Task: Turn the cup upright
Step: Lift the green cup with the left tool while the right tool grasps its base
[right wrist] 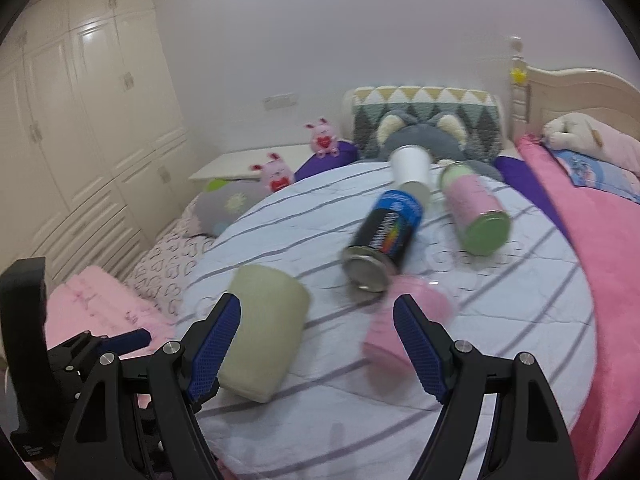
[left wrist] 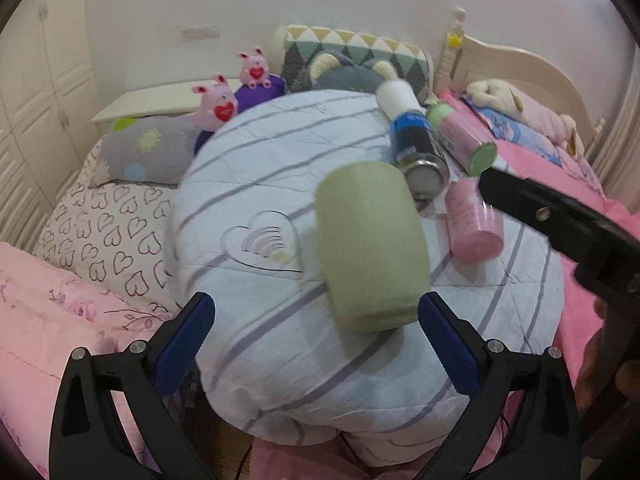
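Note:
A pale green cup (left wrist: pixel 370 246) lies on its side on the round striped cushion (left wrist: pixel 256 184), its end toward the camera. My left gripper (left wrist: pixel 316 344) is open and empty, just in front of the cup, with the cup nearer its right finger. In the right wrist view the green cup (right wrist: pixel 266 328) lies beside my open right gripper (right wrist: pixel 318 344), touching or just behind its left finger (right wrist: pixel 216 340). A small pink cup (left wrist: pixel 472 220) also lies on its side, and it shows blurred in the right wrist view (right wrist: pixel 404 320) behind the right finger.
A blue-black spray can with a white cap (right wrist: pixel 384 236) and a pink canister with green ends (right wrist: pixel 476 212) lie on the cushion. Plush toys (left wrist: pixel 216 102), pillows and pink bedding (right wrist: pixel 608 264) surround it. A wardrobe (right wrist: pixel 80 120) stands at left.

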